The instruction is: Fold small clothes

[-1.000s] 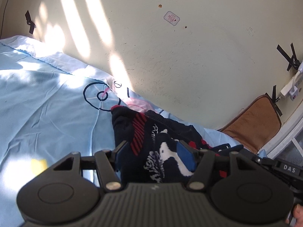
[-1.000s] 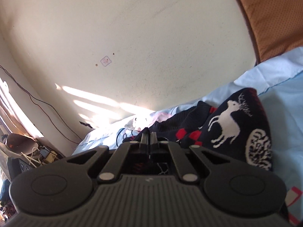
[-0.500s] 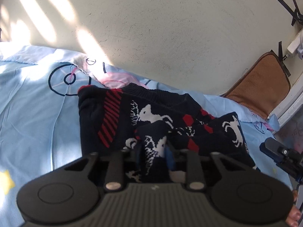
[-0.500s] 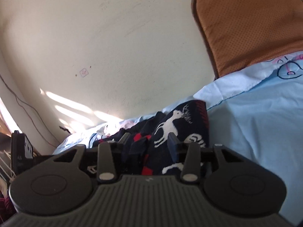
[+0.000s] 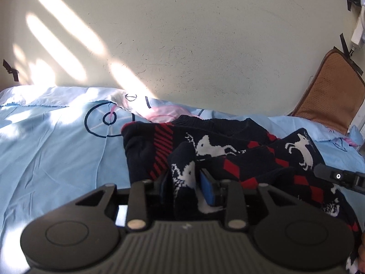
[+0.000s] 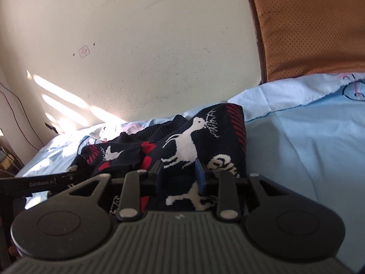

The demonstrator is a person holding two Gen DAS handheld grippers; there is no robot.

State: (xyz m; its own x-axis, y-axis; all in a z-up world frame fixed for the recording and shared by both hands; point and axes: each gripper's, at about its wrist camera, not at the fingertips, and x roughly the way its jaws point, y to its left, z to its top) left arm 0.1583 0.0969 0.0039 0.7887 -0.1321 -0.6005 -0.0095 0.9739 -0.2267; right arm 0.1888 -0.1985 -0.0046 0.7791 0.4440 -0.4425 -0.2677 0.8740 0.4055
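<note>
since a second ago both views have dropped closer to the bed, and the navy sweater [image 5: 219,143] now lies spread along the far edge of the blue sheet [image 5: 57,150] near the wall, instead of bunched up against the cameras.

the left gripper [image 5: 185,183] has a raised ridge of knit between its jaws, which are narrow and opening; the pads look just clear of the cloth. the likely trouble is that the ridge stays standing once let go, so the fold sits lumpy, or a pad snags the loose knit and drags it as the gripper pulls back. the right gripper [image 6: 178,171] has its narrow jaws closing astride the reindeer panel [image 6: 184,146], with no clear pinch yet; closing on one layer only would peel the fold open, and a pull towards the near edge would skew the sweater.

around: sun patches on the cream wall [image 5: 182,45], a pink cloth [image 5: 164,114] tucked under the sweater's far edge, a brown cushion [image 6: 308,27] at the bed's right corner. each gripper's body juts into the other's view, so they could collide.
</note>
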